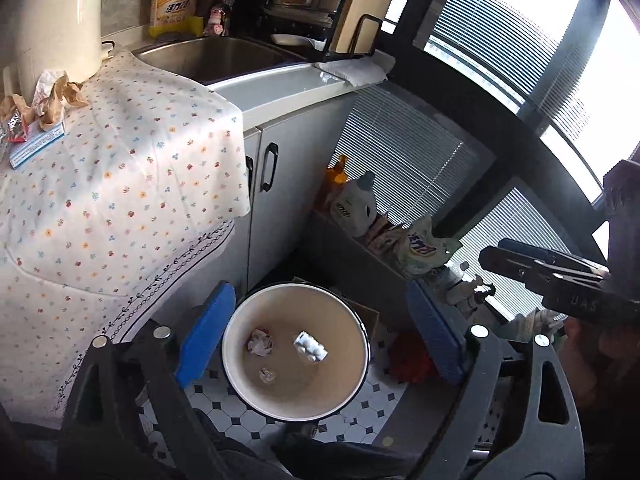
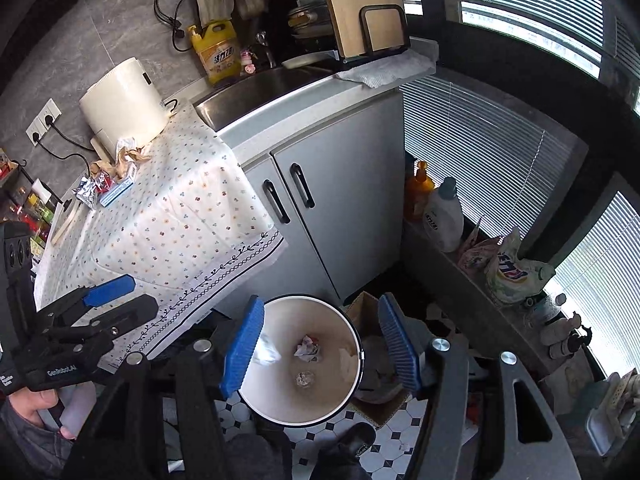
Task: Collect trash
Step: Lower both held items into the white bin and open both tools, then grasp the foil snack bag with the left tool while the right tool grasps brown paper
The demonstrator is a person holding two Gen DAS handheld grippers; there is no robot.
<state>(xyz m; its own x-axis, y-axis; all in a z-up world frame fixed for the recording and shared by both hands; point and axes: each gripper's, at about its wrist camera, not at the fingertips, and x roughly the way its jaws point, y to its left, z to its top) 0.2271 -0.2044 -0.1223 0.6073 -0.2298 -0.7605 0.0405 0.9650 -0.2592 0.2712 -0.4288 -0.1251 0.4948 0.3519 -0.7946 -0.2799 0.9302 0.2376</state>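
Risk: skipping trash pile point(image 2: 114, 178), well behind both tongs on floral cloth point(image 2: 168, 216). Left gripper point(image 1: 320, 340) and right gripper point(image 2: 324, 344) spread open, empty, above bin point(image 1: 230, 344). Three scraps inside; white one point(image 1: 310, 346) possibly a blister pack.

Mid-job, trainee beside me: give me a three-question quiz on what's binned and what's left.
1. True or false: the trash bin is empty.
2. Where does uncollected trash lie? A) sink B) floral cloth C) window ledge
3. Fill in: both grippers' fingers are ___.

Key:
1. False; a blister pack and two crumpled wads lie inside.
2. B; wrappers on the floral cloth.
3. Open: left gripper, right gripper.
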